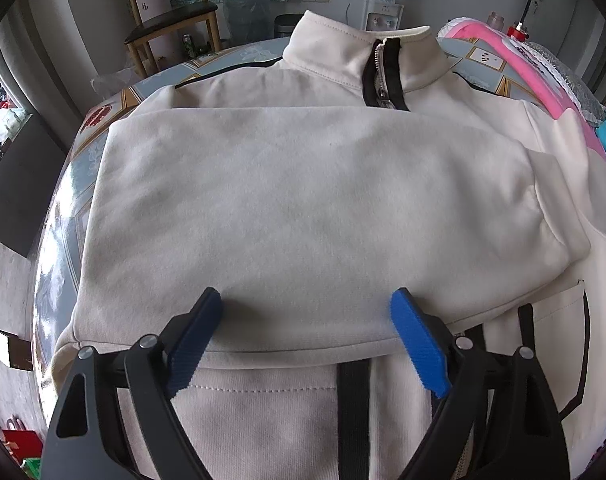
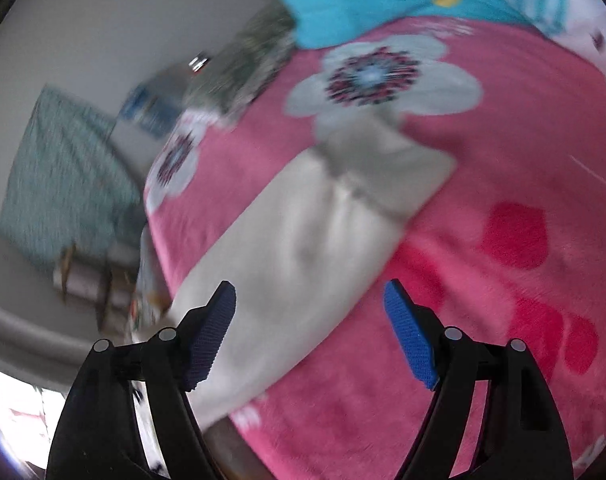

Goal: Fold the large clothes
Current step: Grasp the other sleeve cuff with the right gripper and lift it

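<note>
The cream jacket [image 1: 303,200] lay on the patterned desk [image 1: 83,168], one sleeve folded across its chest, its left edge close to the desk's rim. The left claw [image 1: 306,303] hovered spread wide above that sleeve's lower edge, gripping nothing. The right claw [image 2: 310,295], also parted and empty, hung over the other sleeve [image 2: 303,248], trailing onto a pink blanket [image 2: 503,160]; this view was blurred. A chair [image 1: 171,20] stood beyond.

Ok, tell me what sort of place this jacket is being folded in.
Probably a lived-in room at home, part bedroom, part dining space. The cream zip jacket lies on a patterned table, with a water dispenser and wooden chair behind, and a pink floral blanket beside.
</note>
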`<state>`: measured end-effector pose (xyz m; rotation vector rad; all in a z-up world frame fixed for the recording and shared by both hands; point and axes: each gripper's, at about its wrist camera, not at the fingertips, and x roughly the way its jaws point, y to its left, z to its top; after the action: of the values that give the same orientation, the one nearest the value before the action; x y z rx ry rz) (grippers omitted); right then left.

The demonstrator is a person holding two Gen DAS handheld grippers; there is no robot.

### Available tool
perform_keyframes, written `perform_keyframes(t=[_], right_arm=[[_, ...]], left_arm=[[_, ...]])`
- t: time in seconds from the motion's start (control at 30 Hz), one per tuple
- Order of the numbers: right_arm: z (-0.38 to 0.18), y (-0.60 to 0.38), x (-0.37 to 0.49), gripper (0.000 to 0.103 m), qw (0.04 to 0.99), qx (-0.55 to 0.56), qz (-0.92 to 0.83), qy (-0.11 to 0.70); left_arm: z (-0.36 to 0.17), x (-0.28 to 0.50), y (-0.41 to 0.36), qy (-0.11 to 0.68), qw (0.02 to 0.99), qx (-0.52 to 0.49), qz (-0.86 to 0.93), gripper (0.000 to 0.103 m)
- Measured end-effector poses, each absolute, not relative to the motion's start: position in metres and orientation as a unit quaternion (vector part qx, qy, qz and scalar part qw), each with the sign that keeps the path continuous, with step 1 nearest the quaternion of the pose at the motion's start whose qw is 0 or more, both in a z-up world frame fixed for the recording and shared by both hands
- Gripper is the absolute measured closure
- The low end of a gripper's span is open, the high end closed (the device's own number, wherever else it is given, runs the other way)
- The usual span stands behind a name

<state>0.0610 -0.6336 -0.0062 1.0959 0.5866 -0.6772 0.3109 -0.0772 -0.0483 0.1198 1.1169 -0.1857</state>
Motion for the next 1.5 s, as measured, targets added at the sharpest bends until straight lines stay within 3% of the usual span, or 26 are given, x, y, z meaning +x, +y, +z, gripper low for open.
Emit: perform_keyframes(t=[0.23, 0.47, 0.53, 0.8, 1.13, 1.37, 1.5], right_arm=[[-0.038, -0.661, 0.057, 0.061, 0.730, 0.538, -0.322, 0.272], [-0.051, -0.673, 0.063, 0.082, 0.730, 0.535, -0.332, 0.264], [-0.050, -0.673, 0.064, 0.092, 0.732, 0.527, -0.339, 0.267], [0.017, -0.634, 0.089, 0.095, 0.809, 0.377, -0.363, 0.267], [0.132, -0.516, 0.151, 0.096, 0.913, 0.230, -0.255, 0.222], [0.159, -0.411, 0.204, 0.096, 0.950, 0.169, -0.146, 0.218], [0.152, -0.354, 0.240, 0.096, 0.956, 0.149, -0.091, 0.235]], left_arm=[[-0.048, 0.311, -0.078, 0.530, 0.842, 0.057, -0.087, 0.018], [-0.049, 0.313, -0.078, 0.533, 0.840, 0.055, -0.083, 0.017], [-0.049, 0.312, -0.078, 0.533, 0.840, 0.055, -0.082, 0.017], [-0.047, 0.313, -0.077, 0.535, 0.839, 0.052, -0.081, 0.017], [-0.032, 0.312, -0.052, 0.525, 0.848, 0.025, -0.076, 0.017], [-0.025, 0.301, -0.036, 0.512, 0.855, 0.021, -0.072, 0.018], [-0.025, 0.295, -0.027, 0.513, 0.856, 0.024, -0.069, 0.024]])
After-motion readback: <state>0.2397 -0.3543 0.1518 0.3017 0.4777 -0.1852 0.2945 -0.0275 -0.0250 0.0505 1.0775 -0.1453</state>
